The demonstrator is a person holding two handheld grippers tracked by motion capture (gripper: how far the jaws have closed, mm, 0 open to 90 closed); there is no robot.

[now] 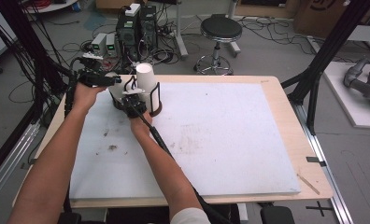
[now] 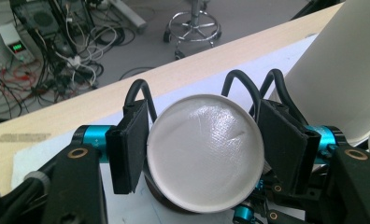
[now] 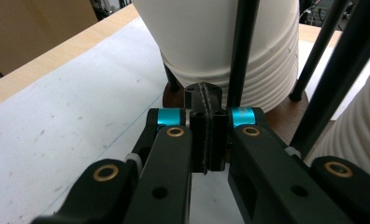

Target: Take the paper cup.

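Left tongs (image 2: 204,154) clamp the white cup (image 2: 205,151) — right tongs (image 3: 210,135) fully shut, gripping nothing, by the cup rack (image 3: 239,46).

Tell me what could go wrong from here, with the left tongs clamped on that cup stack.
1. The left tongs grip only the rim of the upside-down cup; the thin wall could buckle or slip.
2. The cup sits in a wire holder; lifting might snag it or drag nested cups along.
3. The shut right tongs crowd the second stack and could tip it.
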